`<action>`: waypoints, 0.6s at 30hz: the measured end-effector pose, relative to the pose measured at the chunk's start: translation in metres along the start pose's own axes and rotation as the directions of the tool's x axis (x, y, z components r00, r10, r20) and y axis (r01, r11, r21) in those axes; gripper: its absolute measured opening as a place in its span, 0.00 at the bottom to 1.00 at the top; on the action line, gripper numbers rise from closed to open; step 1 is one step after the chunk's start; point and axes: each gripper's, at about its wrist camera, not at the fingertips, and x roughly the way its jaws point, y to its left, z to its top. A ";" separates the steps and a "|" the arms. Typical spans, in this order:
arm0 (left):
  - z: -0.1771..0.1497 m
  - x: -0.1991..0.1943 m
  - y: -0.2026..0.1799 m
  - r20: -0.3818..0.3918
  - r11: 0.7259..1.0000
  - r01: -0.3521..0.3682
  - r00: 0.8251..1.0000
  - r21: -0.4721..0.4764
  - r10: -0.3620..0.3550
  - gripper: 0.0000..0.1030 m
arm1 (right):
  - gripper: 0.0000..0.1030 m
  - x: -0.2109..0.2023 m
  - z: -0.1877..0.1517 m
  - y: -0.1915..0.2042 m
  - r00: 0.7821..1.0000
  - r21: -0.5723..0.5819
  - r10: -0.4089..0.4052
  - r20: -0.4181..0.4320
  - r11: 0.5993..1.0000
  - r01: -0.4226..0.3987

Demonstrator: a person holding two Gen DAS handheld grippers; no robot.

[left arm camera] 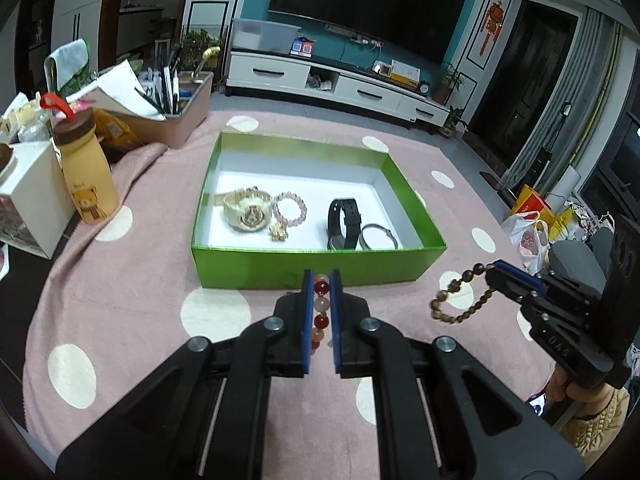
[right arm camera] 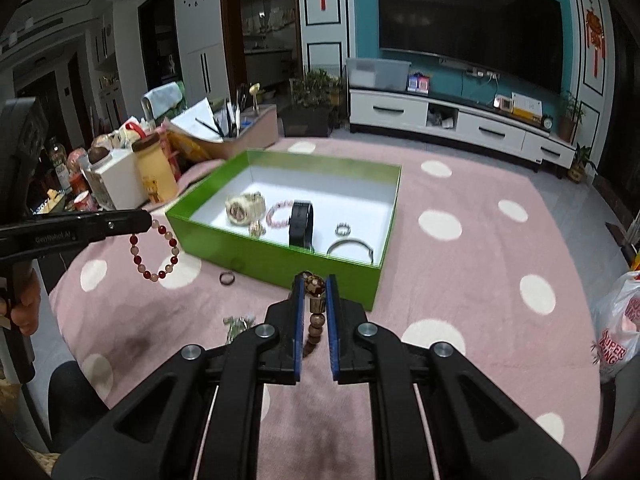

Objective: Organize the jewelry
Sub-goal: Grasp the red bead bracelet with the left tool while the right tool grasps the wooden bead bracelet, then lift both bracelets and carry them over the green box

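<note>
A green box stands on the pink dotted cloth. Inside lie a cream watch, a pink bead bracelet, a gold charm, a black watch and a silver bangle; the right wrist view also shows a silver ring. My left gripper is shut on a red and white bead bracelet, held above the cloth before the box. My right gripper is shut on a brown bead bracelet, right of the left one.
A dark ring and a silver piece lie on the cloth before the box. A yellow bear bottle, a white box and a brown bin of papers crowd the left. A plastic bag sits right.
</note>
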 end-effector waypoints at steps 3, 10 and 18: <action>0.008 -0.002 -0.002 0.010 1.000 -0.011 1.000 0.009 0.011 0.07 | 0.10 -0.004 0.009 0.000 1.000 -0.010 -0.001 0.022 1.000 0.001; 0.027 -0.004 -0.012 0.032 0.999 -0.035 0.999 0.038 0.034 0.07 | 0.10 -0.005 0.031 -0.003 0.998 -0.018 0.002 0.061 1.000 -0.001; 0.049 0.003 -0.025 0.052 0.996 -0.043 0.998 0.075 0.039 0.07 | 0.10 0.003 0.052 -0.005 0.996 -0.015 0.017 0.082 1.000 -0.016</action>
